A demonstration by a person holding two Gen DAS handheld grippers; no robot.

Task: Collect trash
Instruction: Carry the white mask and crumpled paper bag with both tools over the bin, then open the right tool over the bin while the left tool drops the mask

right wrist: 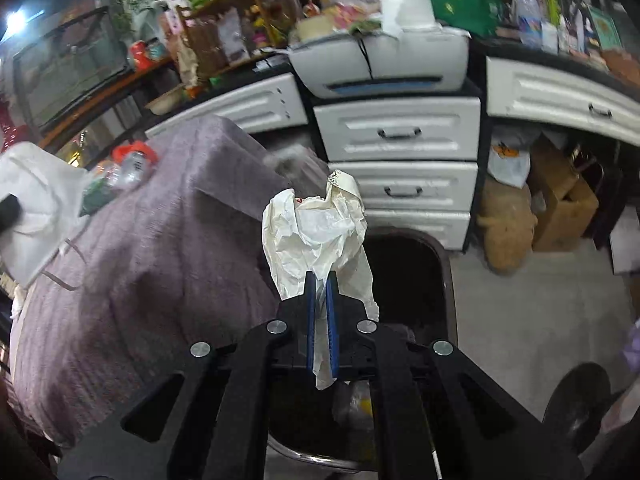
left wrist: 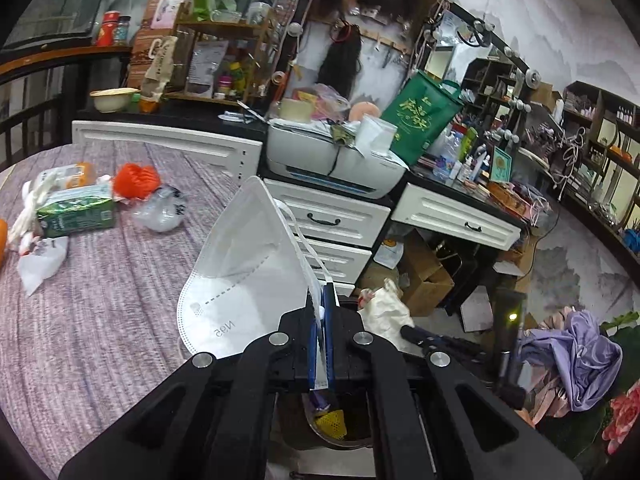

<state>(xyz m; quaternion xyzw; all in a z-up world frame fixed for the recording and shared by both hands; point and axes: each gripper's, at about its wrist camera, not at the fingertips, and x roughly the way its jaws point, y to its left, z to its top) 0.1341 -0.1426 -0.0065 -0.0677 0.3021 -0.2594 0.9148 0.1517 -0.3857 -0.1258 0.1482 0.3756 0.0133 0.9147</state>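
Two grippers each hold one piece of trash. The left gripper (left wrist: pixel 320 300) has its blue jaws closed on the edge of a white N95 mask (left wrist: pixel 244 276); the mask stands up and leans to the left, above the edge of the table with the purple cloth (left wrist: pixel 112 320). Its ear straps hang along the right side. The right gripper (right wrist: pixel 320 284) has its jaws closed on a crumpled white wrapper (right wrist: pixel 316 236), which sticks up and out over the fingertips, with one end hanging down between the jaws.

Below both grippers is a trash bin (right wrist: pixel 448 280) with a dark inside, standing on the floor just beside the table and in front of the white drawers (right wrist: pixel 400 132). In the left wrist view some things lie in the bin: a yellow mesh piece (left wrist: pixel 330 422) and something purple (left wrist: pixel 320 400) that I cannot identify. In the right wrist view a clear plastic piece with a yellow spot is seen at its bottom.

More trash lies on the table: a green tissue pack (left wrist: pixel 76 212), an orange crumpled item (left wrist: pixel 136 180), a clear plastic bag (left wrist: pixel 160 210) and a white wrapper (left wrist: pixel 40 260). A white printer (left wrist: pixel 336 160) stands on the drawers, with papers and a green bag (left wrist: pixel 420 120) near it.
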